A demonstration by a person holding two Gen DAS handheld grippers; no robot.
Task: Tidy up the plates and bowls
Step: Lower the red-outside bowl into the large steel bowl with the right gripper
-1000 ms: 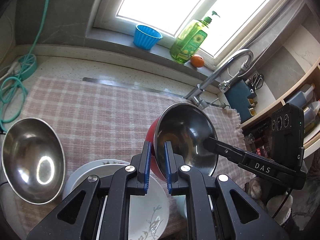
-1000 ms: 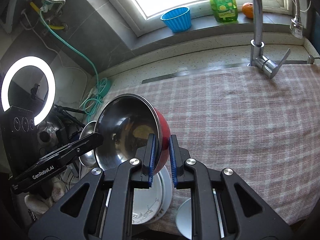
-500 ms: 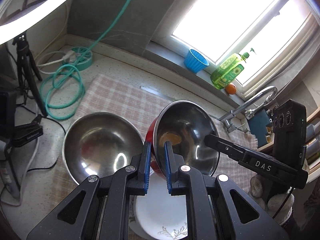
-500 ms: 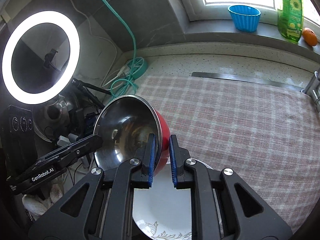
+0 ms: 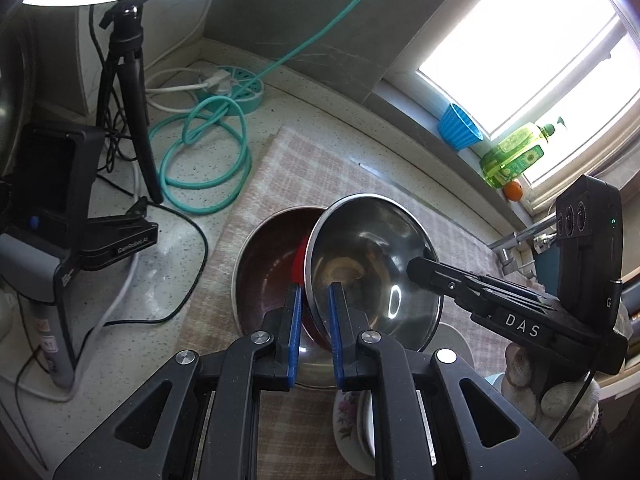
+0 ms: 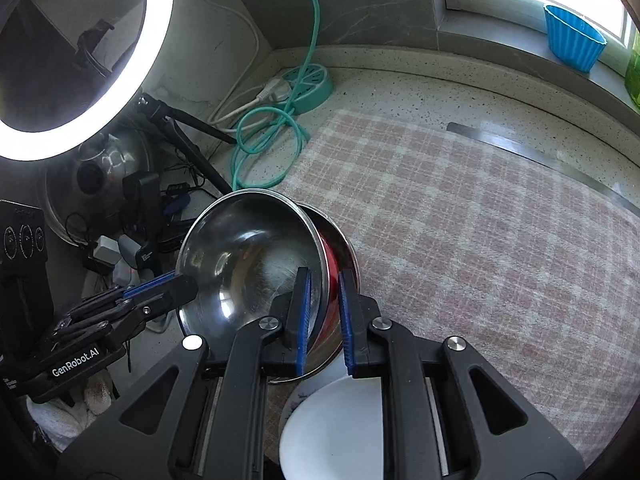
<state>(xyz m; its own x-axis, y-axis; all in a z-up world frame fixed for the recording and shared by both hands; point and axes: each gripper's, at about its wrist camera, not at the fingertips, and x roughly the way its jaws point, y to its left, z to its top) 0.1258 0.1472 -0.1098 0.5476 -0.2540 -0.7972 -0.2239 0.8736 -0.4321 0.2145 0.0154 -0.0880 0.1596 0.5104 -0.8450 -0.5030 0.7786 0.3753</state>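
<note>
- Grippers meet on one dish: the left gripper [image 5: 314,312] and the right gripper [image 6: 323,312] each pinch the rim of a red-sided steel bowl [image 5: 372,264], blue pads nearly closed with only the thin wall between them.
- Seen from the left wrist, the right gripper [image 5: 420,270] reaches in from 3 o'clock and grips the bowl's far rim; the gloved hand [image 5: 552,392] behind it sits at 4 o'clock.
- Tilted steeply, the red-sided bowl hangs over a larger steel bowl [image 5: 264,268] resting on the checked cloth [image 6: 460,220]; its red underside drops inside that bowl's rim, though contact cannot be judged.
- White plates [image 6: 336,428] with a floral edge lie at 6 o'clock, just beside the larger bowl and partly under the right gripper.
- Beyond the cloth, a teal hose [image 5: 204,152] coils on the speckled counter [image 6: 400,88] at 10 o'clock in the left view.
- A blue cup [image 6: 572,40] stands on the windowsill at 2 o'clock in the right view, with a green soap bottle [image 5: 516,156] close by.
</note>
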